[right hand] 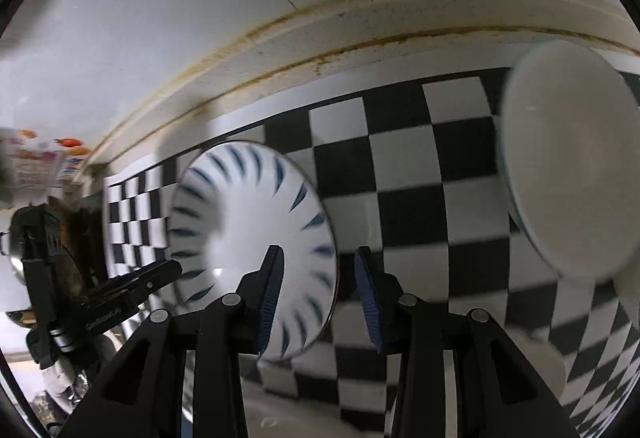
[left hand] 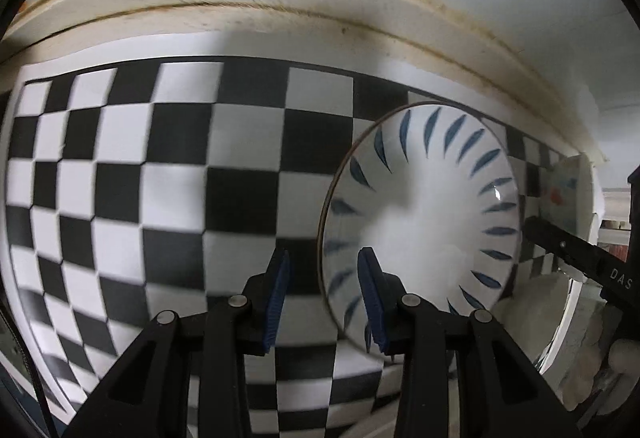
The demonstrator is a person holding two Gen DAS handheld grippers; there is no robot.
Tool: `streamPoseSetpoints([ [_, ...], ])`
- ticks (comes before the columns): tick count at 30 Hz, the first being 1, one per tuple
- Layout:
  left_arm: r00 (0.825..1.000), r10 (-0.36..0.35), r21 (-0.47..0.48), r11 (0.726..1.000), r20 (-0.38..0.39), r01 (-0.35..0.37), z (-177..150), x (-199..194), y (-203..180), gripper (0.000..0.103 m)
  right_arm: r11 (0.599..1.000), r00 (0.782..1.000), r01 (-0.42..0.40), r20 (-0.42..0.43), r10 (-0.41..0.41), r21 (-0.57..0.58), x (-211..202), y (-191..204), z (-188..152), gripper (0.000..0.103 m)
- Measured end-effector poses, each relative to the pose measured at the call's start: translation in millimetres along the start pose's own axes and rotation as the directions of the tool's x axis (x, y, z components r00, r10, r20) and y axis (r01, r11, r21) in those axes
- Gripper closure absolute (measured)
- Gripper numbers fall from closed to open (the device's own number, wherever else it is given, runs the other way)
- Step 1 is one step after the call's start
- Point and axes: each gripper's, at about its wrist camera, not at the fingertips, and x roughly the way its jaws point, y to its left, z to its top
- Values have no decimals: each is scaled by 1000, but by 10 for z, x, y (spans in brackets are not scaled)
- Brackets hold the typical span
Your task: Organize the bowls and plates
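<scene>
Both tongs, left gripper (left hand: pixel 323 294) and right gripper (right hand: pixel 318 292), are hanging parted and empty over the checkered mat (left hand: pixel 168 166), probably between placements, needing 1 rim-grip next on the leaf-patterned bowl (left hand: pixel 420 210) at 3 o'clock.

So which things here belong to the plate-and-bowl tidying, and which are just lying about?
Part of the job:
- blue-leaf bowl
- plain white bowl
- left hand-held gripper, open, empty
- right hand-held gripper, open, empty

Just lying about:
- checkered mat
- printed packet with red marks
</scene>
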Motion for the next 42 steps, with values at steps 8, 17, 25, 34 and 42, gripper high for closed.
streamPoseSetpoints([
  [8,1000,16,56,998,19,-17,84,105,-138,84,998,998,47,-31,-48,-45,314,43,134,92],
  [17,997,39,59,997,59,-43,-102,-76,-244,84,994,999,48,7,-47,-96,182,136,-34,93],
  [25,991,43,107,993,129,-57,-485,-534,-466,84,993,998,16,68,-8,-118,-334,193,-319,93],
  [34,980,20,139,989,197,-48,-1106,-1129,-627,84,987,990,-13,136,35,-160,-1056,186,-938,93],
  [42,987,30,149,987,157,-53,-1739,-1085,-667,84,988,988,-57,132,77,-146,-1181,74,-1659,93],
])
